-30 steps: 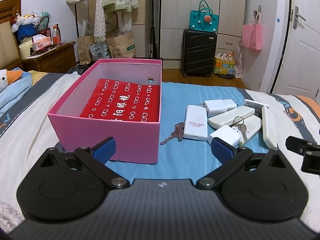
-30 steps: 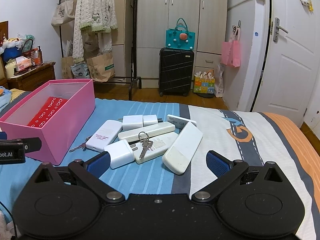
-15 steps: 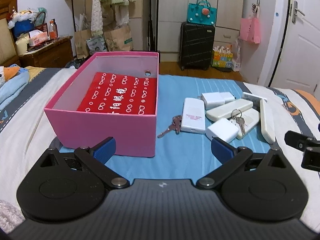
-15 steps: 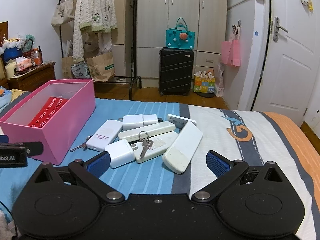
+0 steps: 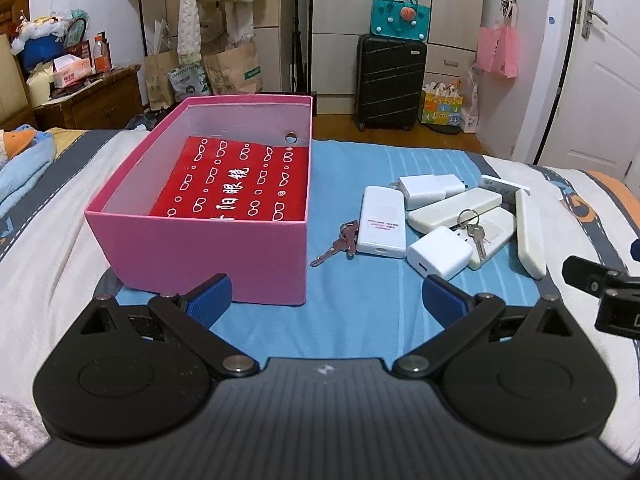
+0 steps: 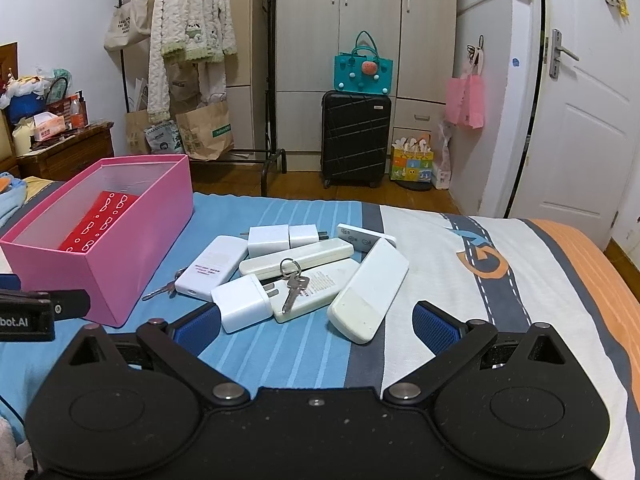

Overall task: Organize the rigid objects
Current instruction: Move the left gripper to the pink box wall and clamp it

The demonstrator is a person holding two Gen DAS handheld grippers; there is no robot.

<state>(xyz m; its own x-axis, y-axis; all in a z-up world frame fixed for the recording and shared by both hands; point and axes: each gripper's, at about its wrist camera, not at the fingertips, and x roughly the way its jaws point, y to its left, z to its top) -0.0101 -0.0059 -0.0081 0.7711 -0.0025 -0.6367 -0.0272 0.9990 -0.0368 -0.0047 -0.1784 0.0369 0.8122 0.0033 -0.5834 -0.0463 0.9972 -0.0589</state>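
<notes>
Right wrist view — both claws [image 6: 316,322] [image 5: 326,294] apart; long white remote [image 6: 370,290] points away, leaning right.

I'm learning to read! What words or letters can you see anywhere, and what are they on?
"bot.AI": on the black left gripper, its start cut off by the picture's edge.
White Chinese characters on the red printed sheet in the pink cardboard box: too uncertain to quote.
Small print on the white flat power bank and the brown paper bags: too small to read.

One pink box [image 5: 208,240] ahead-left, one red pouch [image 5: 236,184] inside. Ahead-right: three white chargers [image 6: 244,304], two key sets [image 6: 294,284], five white remote-like slabs [image 6: 370,288].
</notes>
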